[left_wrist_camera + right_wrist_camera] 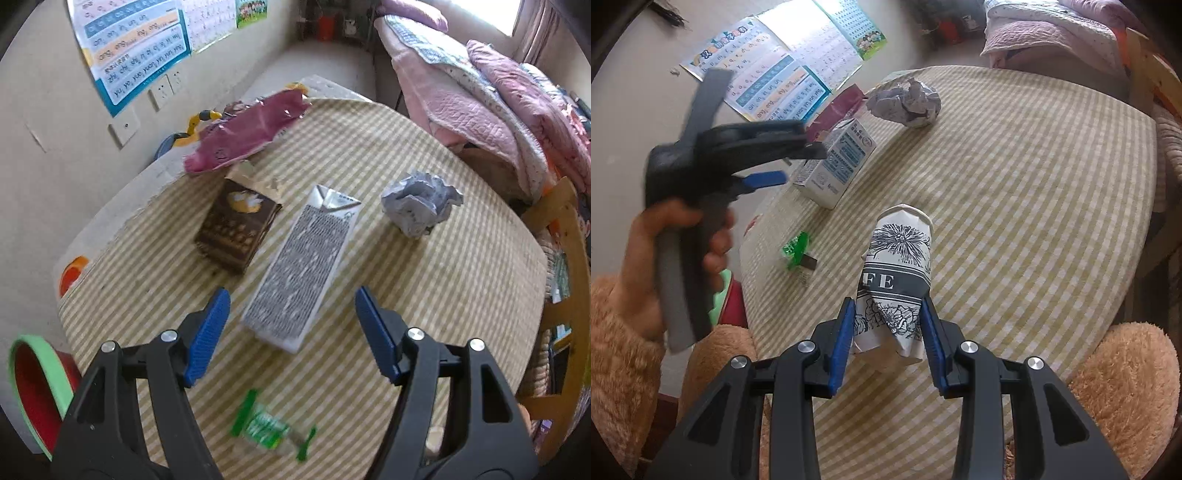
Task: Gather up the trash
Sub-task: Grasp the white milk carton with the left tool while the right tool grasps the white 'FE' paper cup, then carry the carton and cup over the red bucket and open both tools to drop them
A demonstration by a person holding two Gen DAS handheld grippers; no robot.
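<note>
The table (424, 295) wears a matt woven checked cloth. A crumpled paper ball (421, 205) looks rough near its far edge; the printed carton (303, 269) is smooth cardboard. The crushed paper cup (897, 288) is matt. Each hand-held gripper (888, 339) is matt black plastic with ribbed blue pads (842, 347) and shiny metal rivets.

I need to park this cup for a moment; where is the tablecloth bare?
Bare cloth lies right of the paper cup held in the right gripper, out to the table edge below the crumpled paper. The left side is crowded: milk carton, green wrapper.
</note>
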